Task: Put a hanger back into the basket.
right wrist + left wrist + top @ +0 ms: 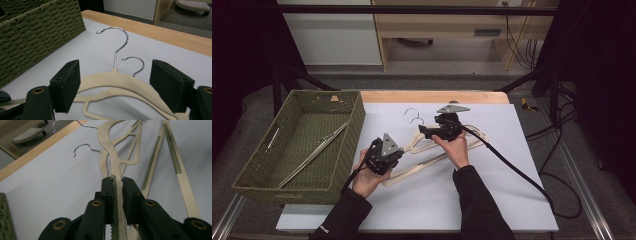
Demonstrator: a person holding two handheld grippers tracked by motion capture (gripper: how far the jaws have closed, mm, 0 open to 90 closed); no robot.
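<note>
Now your left gripper clamps the top cream hanger's arm, right of the green wicker basket. Your right gripper stands open, straddling its neck below the wire hook. Next, likely: pinch the neck, lift both ends, carry basketward.

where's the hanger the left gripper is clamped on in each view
High view: the hanger lies at centre on the white sheet, its lower arm in the left gripper.
Left gripper view: it runs up from the shut jaws at bottom centre to its neck at the top.
Right gripper view: two cream hangers overlap between the open jaws; which is the clamped one I cannot tell.
Shared landmark: the wire hooks.
</note>
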